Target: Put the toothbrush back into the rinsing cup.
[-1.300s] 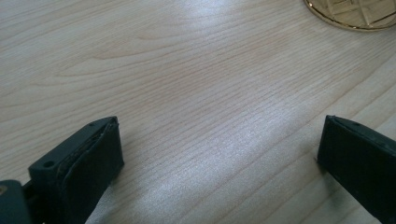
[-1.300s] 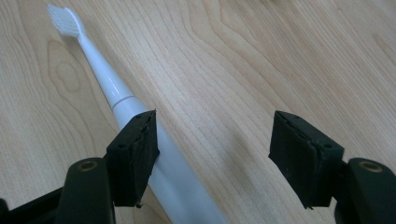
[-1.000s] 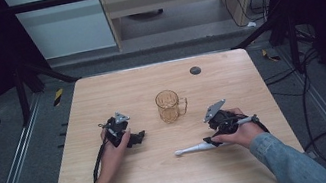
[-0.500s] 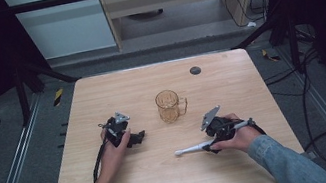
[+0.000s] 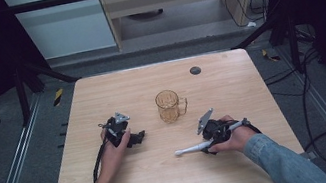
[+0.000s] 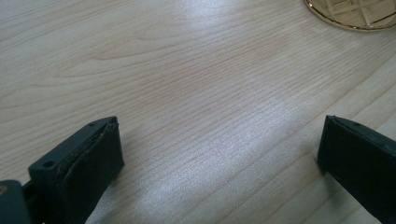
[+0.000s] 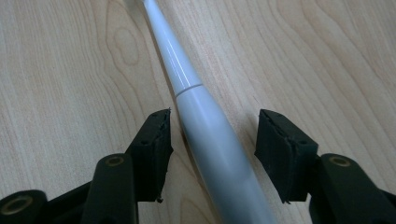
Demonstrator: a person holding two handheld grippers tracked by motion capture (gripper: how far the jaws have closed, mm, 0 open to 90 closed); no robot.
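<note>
From the high view, the right gripper (image 5: 210, 139) lies low on the wooden worktop (image 5: 231, 84) over the thick end of a white electric toothbrush (image 5: 192, 148), whose slim neck points away toward the person's left; an amber glass mug (image 5: 169, 105) stands upright near the middle of the worktop, beyond both hands and apart from them, and a small dark round disc (image 5: 195, 70) sits farther back. The left gripper (image 5: 128, 137) rests on the worktop near the mug's left side, holding nothing. In the left gripper view, the left gripper (image 6: 219, 154) has its jaws spread wide over bare wood, with the gold-toned base of the mug (image 6: 355, 14) just showing at the top right corner. In the right gripper view, the right gripper (image 7: 212, 144) has its jaws parted on either side of the toothbrush (image 7: 205, 126) handle, which lies flat on the worktop between them with a narrow gap on each side, so it is straddled but not yet pinched. The step in hand looks like the grasp of the toothbrush. The next move calls for closing squarely on the smooth, rounded handle, firmly enough that it does not roll or slip, then lifting it level, probably toward the mug.
</note>
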